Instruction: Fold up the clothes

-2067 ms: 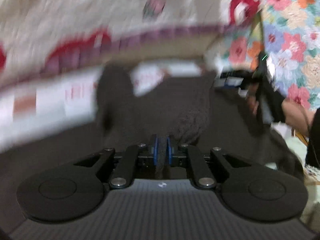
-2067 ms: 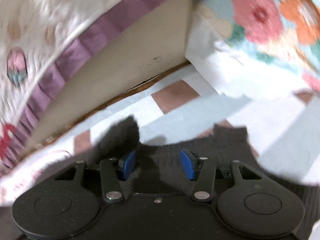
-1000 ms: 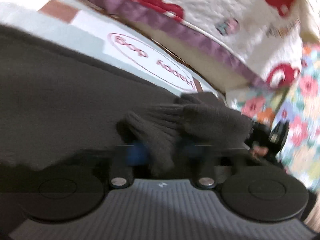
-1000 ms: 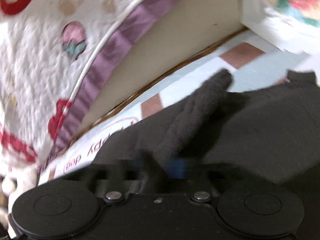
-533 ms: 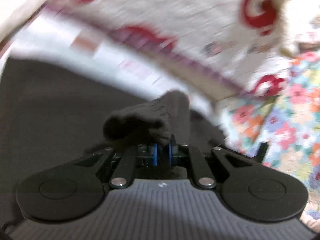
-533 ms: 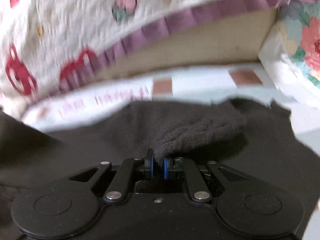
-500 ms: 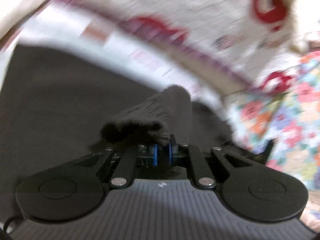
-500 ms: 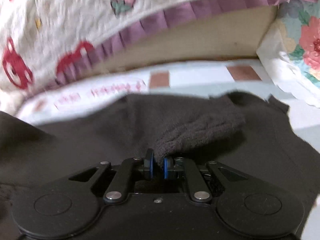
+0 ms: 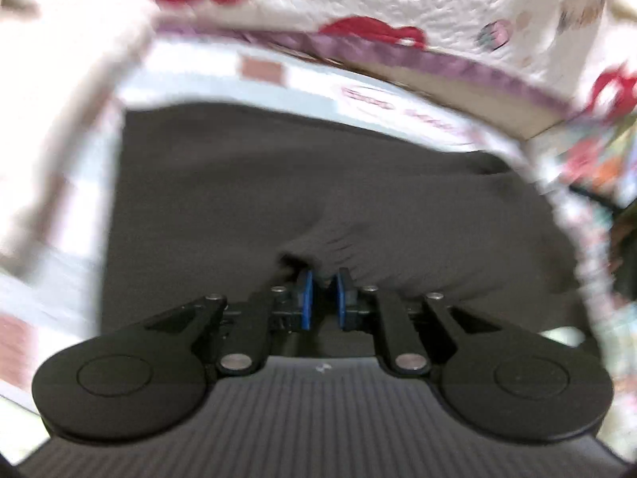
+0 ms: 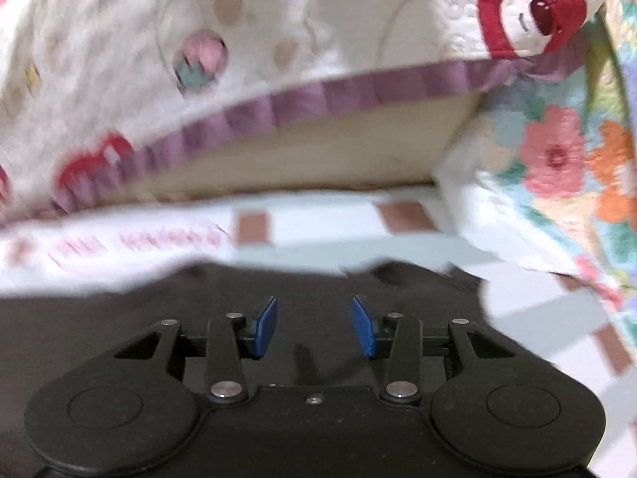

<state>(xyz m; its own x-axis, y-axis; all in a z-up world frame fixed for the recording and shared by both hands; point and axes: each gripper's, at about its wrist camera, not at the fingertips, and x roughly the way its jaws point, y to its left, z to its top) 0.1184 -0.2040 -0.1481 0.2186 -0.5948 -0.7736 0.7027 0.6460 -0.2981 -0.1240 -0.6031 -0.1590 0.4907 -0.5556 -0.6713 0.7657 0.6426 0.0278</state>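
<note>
A dark brown knitted garment (image 9: 278, 183) lies spread flat on a white and pale-blue checked mat (image 9: 278, 91). My left gripper (image 9: 323, 290) is shut on a ribbed fold of that garment (image 9: 338, 239), which bunches up just ahead of the blue pads. In the right wrist view the same dark garment (image 10: 119, 318) lies under my right gripper (image 10: 314, 322). That gripper is open, its blue pads wide apart with nothing between them. The garment's far edge ends just beyond its fingertips.
A quilted white cover with red bear prints and a purple frill (image 10: 358, 87) hangs over a beige bed side (image 10: 318, 159) behind the mat. A flowered quilt (image 10: 557, 167) lies at the right. A dark shape (image 9: 621, 239) shows at the left wrist view's right edge.
My right gripper has opened and let go of the knitted fold it held half a second ago. My left gripper stays shut on its fold, which now lies lower against the spread garment.
</note>
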